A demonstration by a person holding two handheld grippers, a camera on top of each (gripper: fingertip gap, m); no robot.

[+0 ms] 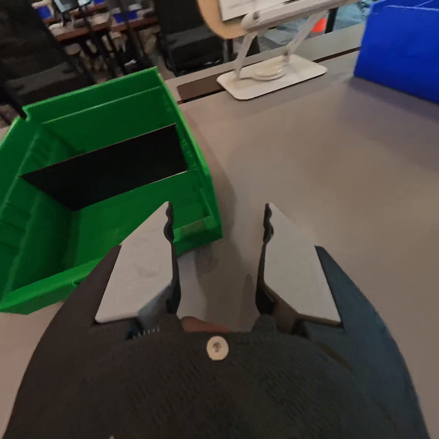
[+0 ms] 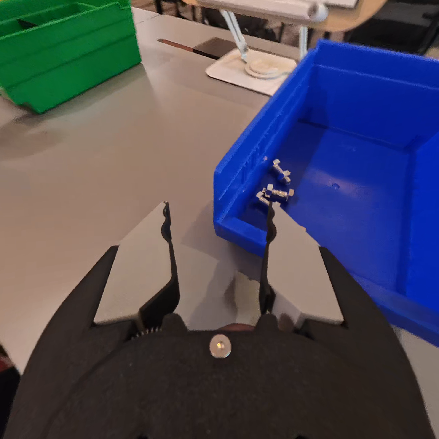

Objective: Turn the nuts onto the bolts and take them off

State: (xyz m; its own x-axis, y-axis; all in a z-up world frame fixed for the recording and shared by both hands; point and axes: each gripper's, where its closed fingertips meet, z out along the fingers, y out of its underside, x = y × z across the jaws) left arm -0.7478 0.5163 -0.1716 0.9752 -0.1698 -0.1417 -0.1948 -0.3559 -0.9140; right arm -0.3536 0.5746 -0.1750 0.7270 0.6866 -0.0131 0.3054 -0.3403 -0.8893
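While both claws hang wide and empty, left claw [image 1: 218, 206] by the green bin [image 1: 194, 152], right claw [image 2: 218, 205] nears bolts [image 2: 279, 191] in the blue bin [image 2: 237, 190]; clustered, they could slip.

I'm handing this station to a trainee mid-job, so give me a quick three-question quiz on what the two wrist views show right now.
1. True or false: the right hand-held gripper is shut on a bolt.
2. Which bin holds the bolts? A) the green bin B) the blue bin C) neither, they lie on the table
3. Fill in: the green bin's inside is split by a ____ divider.

Key
1. False: its jaws stand apart with nothing between them. The left hand-held gripper is open too.
2. B: they lie near the bin's front left corner, with nuts on them.
3. black
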